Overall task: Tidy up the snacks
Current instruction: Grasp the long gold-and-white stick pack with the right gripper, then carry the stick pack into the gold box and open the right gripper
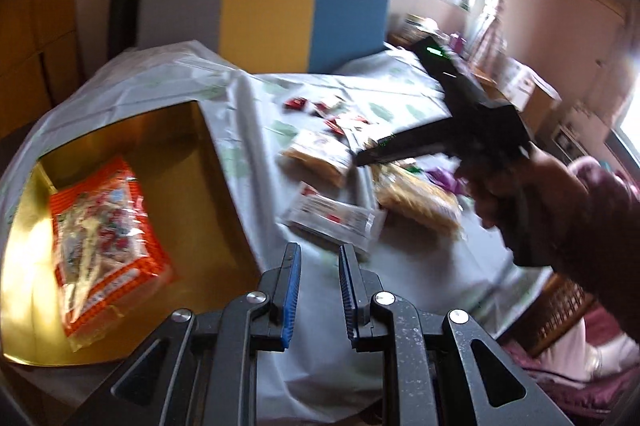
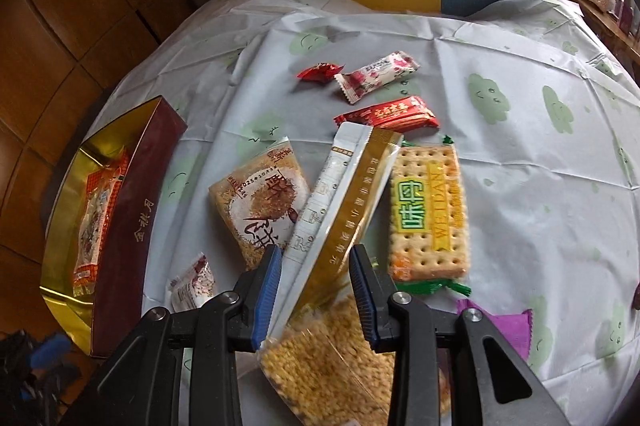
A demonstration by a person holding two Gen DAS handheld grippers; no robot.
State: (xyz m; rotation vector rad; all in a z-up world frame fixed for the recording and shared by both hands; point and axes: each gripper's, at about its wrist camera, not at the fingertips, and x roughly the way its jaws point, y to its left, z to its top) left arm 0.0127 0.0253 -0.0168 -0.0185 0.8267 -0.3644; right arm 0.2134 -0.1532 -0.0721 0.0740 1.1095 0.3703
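Snacks: my right tongs (image 2: 314, 290) are straddling the white-gold sachet (image 2: 340, 194), unclenched, for boxing; left tongs (image 1: 319, 290) are waiting released.

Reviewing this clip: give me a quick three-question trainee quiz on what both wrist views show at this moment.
1. True or false: the gold-lined box already holds an orange snack bag.
2. What lies between the right gripper fingers? A) white-and-gold sachet B) cracker pack C) red candy
3. Fill in: the left gripper fingers hold ____.

Key: 1 true; 2 A, though a closed grip cannot be told; 3 nothing, they stand apart above the tablecloth.
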